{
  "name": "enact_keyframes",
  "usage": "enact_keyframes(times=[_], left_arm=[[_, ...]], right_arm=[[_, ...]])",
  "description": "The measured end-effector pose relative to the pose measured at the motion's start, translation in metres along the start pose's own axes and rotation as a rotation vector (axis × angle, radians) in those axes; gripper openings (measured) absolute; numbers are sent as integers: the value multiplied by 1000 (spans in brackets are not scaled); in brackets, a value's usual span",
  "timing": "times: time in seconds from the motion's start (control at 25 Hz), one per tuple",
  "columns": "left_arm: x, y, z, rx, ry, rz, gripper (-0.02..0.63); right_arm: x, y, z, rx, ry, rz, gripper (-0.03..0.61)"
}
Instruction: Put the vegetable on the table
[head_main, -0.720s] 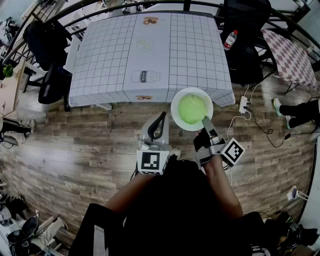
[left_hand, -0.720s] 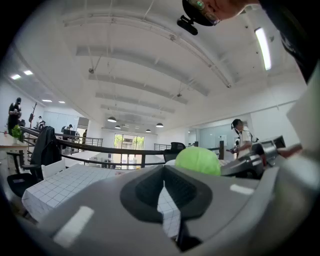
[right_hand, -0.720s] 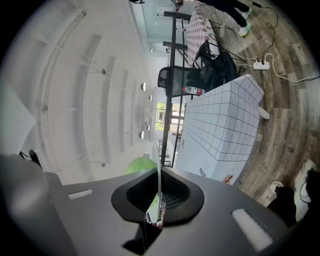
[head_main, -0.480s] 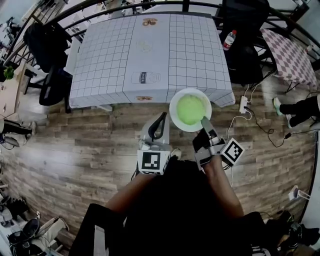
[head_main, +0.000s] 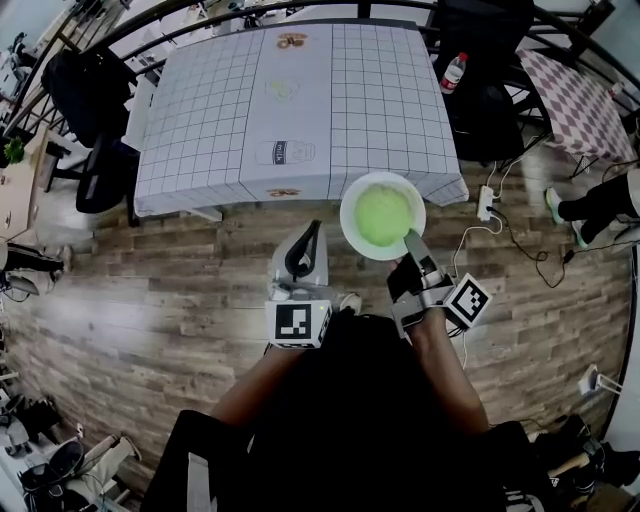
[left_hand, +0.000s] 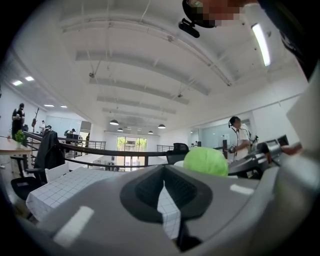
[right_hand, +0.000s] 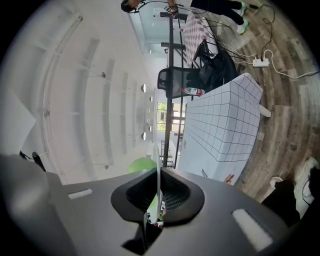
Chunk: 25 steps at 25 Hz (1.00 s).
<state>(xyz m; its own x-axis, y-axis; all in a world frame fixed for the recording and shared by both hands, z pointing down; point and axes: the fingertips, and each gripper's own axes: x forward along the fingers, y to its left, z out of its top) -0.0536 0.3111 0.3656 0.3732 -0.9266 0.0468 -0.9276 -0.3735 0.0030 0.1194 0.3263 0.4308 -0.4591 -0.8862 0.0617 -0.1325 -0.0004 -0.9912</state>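
Wooden floor: across the whole head view, under everything else.

Tabletop: at 12 o'clock from the person, covered by a white grid-pattern cloth with small printed pictures along its middle strip. Dark chairs at its 9 o'clock and 2 o'clock sides.

White plate: round, lifted, overlapping the tabletop's near edge toward its 5 o'clock corner. Carried in the air, not set down.

Right tool: closed tight on the plate rim at the plate's 5 o'clock point, the thin rim edge-on between the two jaws in the right gripper view.

Left tool: at 9 o'clock from the plate, clear of it, over the floor. Jaws brought together, nothing between them.

Vegetable: light green, rounded, sitting at the plate's centre. Not on the tabletop.

Bottle: small, red-capped, at 2 o'clock off the tabletop's far corner.
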Motion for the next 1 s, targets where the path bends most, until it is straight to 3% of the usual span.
enact_keyframes(times=[0.2,0.4,0.84,1.0], left_arm=[[11,14,-10,-5,27,27,8],[58,38,-6,-6,36,31,8],[156,46,-4,-23,63,-82,8],[195,72,-4,-41,74,-110,8]], right_arm=[[7,-6,10,-14,-2,-12,11],[51,-2,31,-17,3,-15,9],[118,-9,65,-8,-22,-63,9],[162,-10,75,-29,-43,-60,9]])
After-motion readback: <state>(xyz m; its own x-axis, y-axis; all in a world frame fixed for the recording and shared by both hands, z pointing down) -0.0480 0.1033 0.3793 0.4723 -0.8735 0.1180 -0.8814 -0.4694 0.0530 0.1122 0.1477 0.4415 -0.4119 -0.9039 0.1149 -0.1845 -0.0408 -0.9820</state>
